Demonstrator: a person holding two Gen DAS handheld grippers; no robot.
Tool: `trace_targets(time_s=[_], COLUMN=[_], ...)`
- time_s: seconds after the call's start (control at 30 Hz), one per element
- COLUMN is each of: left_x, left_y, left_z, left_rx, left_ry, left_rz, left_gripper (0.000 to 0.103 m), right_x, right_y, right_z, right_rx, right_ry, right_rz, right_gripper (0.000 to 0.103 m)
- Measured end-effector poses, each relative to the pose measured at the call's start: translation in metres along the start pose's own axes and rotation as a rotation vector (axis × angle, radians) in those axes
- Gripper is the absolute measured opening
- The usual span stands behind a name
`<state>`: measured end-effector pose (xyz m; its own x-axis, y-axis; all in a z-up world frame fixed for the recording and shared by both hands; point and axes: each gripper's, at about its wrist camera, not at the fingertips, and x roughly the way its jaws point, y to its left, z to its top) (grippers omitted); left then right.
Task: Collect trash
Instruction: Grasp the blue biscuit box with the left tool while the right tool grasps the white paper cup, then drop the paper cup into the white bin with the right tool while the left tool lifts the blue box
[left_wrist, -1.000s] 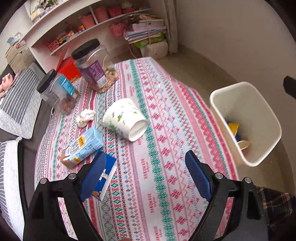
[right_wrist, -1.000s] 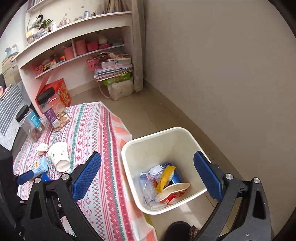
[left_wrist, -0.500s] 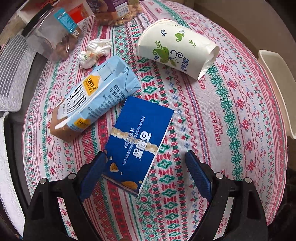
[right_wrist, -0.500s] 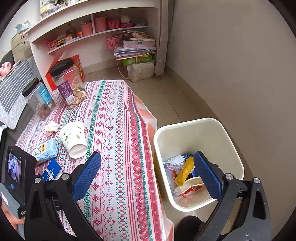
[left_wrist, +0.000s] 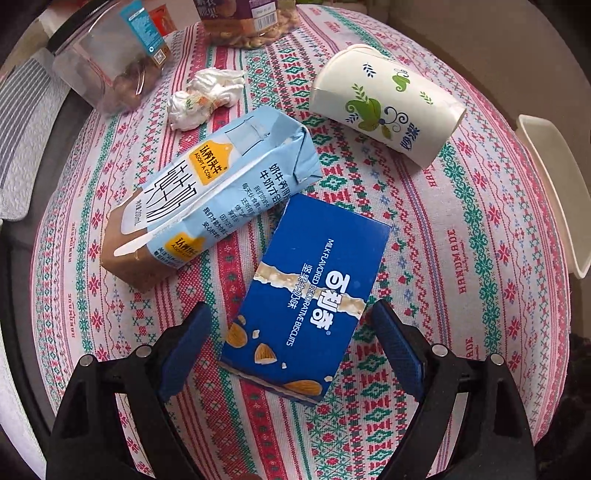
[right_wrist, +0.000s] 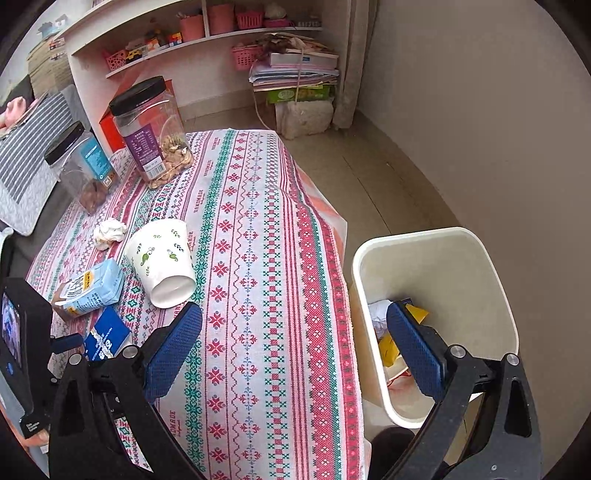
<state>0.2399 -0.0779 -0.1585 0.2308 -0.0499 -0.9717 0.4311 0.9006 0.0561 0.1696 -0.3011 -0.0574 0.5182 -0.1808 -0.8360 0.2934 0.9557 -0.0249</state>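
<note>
A blue biscuit box (left_wrist: 310, 291) lies flat on the patterned tablecloth (left_wrist: 461, 229); its near end sits between the open fingers of my left gripper (left_wrist: 291, 354), untouched. A light blue milk carton (left_wrist: 210, 192), a tipped paper cup (left_wrist: 384, 103) and a crumpled white tissue (left_wrist: 203, 98) lie beyond it. My right gripper (right_wrist: 295, 350) is open and empty above the table's right edge, beside the white trash bin (right_wrist: 484, 280) holding wrappers. The box (right_wrist: 107, 338), carton (right_wrist: 90, 288), cup (right_wrist: 162, 258) and tissue (right_wrist: 109, 232) also show in the right wrist view.
Two clear jars with black lids (right_wrist: 151, 129) (right_wrist: 81, 166) stand at the table's far end. White shelves (right_wrist: 192, 40) with baskets and a stack of books (right_wrist: 295, 66) line the back wall. A striped cushion (right_wrist: 26, 166) lies at the left.
My left gripper has dropped down and forward to the biscuit box, whose near end now lies between its fingers. My right gripper has swung left from over the bin toward the table.
</note>
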Motion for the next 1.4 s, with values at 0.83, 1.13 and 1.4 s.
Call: trace_targets(time_s=[0.83,1.13,1.4], left_x=[-0.074,-0.098,-0.123], left_y=[0.059,0.057,0.049], left_z=[-0.049,-0.058,-0.062], left_rx=[-0.240,-0.259,-0.249], left_ry=[-0.104,-0.160,-0.232], left_rz=[-0.054,-0.047,-0.042], left_gripper=[0.059,0.059,0.059], right_x=[0.101,0.086,0.012], right_y=[0.132,0.118,0.095], right_z=[0.034,0.025,0.023], right_rx=[-0.336,-0.237,-0.204], right_ry=[0.144,0.128,0.029], right_rz=[0.144,0.184,0.199], right_gripper=[0.093,0.065,0.065])
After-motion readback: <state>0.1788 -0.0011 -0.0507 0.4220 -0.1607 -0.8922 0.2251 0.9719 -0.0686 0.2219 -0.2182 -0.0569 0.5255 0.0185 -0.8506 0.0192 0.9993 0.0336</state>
